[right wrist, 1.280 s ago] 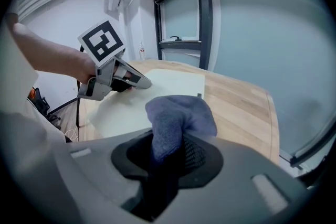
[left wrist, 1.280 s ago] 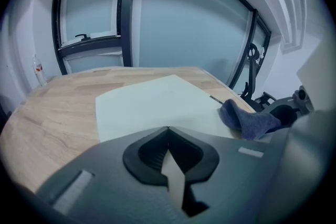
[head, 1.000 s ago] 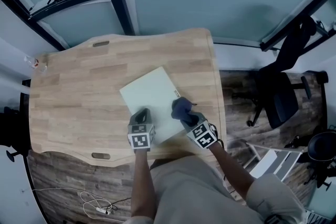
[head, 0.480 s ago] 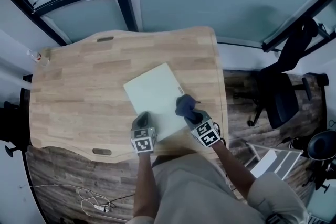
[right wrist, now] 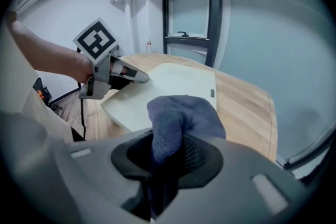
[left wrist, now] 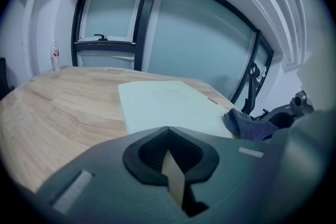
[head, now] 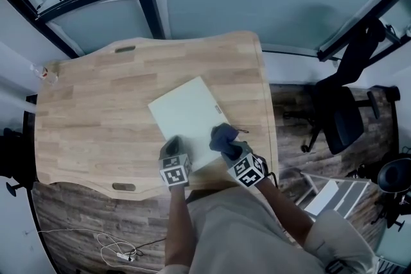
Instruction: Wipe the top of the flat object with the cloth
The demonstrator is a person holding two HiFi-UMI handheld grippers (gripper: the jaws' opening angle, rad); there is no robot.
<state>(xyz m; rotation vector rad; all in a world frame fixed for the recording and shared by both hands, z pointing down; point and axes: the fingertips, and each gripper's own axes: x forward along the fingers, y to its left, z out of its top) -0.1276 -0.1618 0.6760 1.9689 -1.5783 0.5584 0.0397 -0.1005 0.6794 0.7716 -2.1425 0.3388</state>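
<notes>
The right gripper is seen closed on the cloth. A fold of dark blue fabric is pinched between its jaws, and the rest bunches out ahead of them. The bunch is pressed onto the near right part of the flat object, close to that object's right-hand edge.

The left gripper is held with its jaws together. Only a thin pale sliver is visible in the seam between them, and nothing is judged to be gripped. Its tips are laid on the flat object's near left edge, apparently to pin it down.

The flat object, a pale thin panel, is set askew on the right half of the tabletop. One corner is turned toward the near edge and one side runs close to the right edge.

The cloth is judged soft, light and limp, so it is best taken by a gathered fold, as it is here, leaving a loose pad to drag.

The panel is judged stiff, light and smooth, and liable to slide on the wood under a stroke. It is better steadied by downward pressure at an edge or corner, clear of the area to be wiped.

A small bottle stands at the far left corner.
</notes>
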